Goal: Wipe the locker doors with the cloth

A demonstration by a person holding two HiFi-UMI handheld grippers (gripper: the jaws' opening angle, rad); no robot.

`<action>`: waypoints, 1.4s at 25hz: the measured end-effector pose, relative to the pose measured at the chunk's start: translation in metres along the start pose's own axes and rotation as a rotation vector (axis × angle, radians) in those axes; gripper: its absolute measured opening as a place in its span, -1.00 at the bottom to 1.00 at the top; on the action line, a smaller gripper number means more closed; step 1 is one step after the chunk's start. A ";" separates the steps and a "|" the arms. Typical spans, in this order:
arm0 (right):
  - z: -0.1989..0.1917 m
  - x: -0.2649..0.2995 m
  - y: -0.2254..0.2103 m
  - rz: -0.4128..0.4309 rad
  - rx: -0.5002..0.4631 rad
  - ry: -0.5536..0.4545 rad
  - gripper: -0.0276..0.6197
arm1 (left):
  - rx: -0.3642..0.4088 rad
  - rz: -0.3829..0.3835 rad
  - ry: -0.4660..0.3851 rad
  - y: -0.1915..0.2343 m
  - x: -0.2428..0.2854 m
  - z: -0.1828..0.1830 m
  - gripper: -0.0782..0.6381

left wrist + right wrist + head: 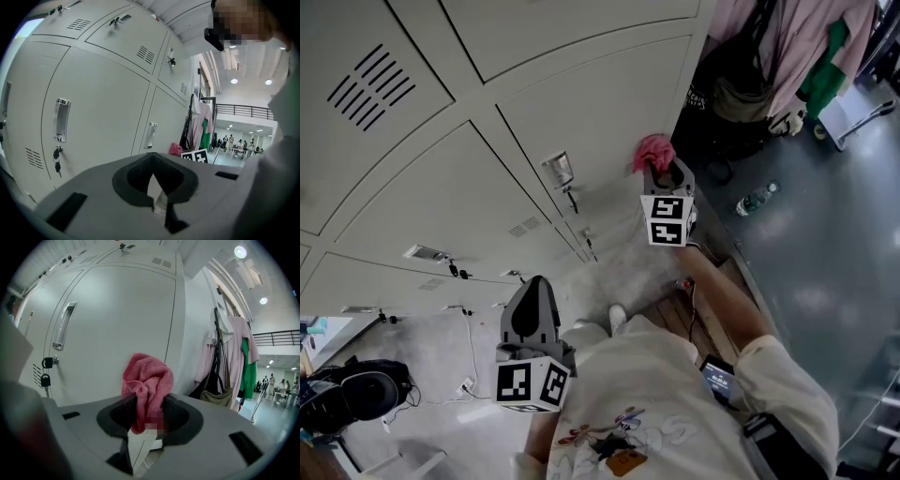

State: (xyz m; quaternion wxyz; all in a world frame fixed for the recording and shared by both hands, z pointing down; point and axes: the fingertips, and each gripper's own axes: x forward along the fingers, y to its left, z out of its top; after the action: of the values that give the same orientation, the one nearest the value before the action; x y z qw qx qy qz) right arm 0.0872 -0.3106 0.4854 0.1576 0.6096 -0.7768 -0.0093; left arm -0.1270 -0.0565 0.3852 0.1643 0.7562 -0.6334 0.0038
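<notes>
Pale grey locker doors (441,206) fill the left and top of the head view. My right gripper (666,178) is shut on a bunched pink cloth (653,150), held up close to a locker door (126,324) beside its metal handle (558,170). In the right gripper view the cloth (147,378) sticks up from between the jaws, and whether it touches the door I cannot tell. My left gripper (532,309) hangs lower, near my body, shut and holding nothing. In the left gripper view the left gripper (153,164) faces the lockers (98,108), and the pink cloth (175,149) shows far off.
Clothes and a bag (769,56) hang right of the lockers. A plastic bottle (757,199) lies on the grey floor. A dark bag (352,394) and cables sit at lower left. A padlock (45,379) and keys (57,159) hang from door latches.
</notes>
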 end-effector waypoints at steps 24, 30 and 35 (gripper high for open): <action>0.017 -0.031 0.108 0.186 -0.059 -0.040 -0.44 | -0.022 0.036 -0.021 0.014 -0.020 0.000 -0.77; 0.017 -0.036 0.132 0.227 -0.072 -0.044 -0.44 | -0.028 0.058 -0.023 0.020 -0.027 -0.001 -0.77; 0.016 -0.040 0.150 0.267 -0.080 -0.045 -0.44 | -0.034 0.064 -0.022 0.021 -0.029 -0.003 -0.77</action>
State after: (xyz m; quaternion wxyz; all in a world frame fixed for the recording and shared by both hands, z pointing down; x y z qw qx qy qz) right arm -0.0500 -0.2369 0.4918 0.1644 0.4936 -0.8534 -0.0327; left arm -0.1522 -0.0310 0.3867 0.1700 0.7325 -0.6592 -0.0101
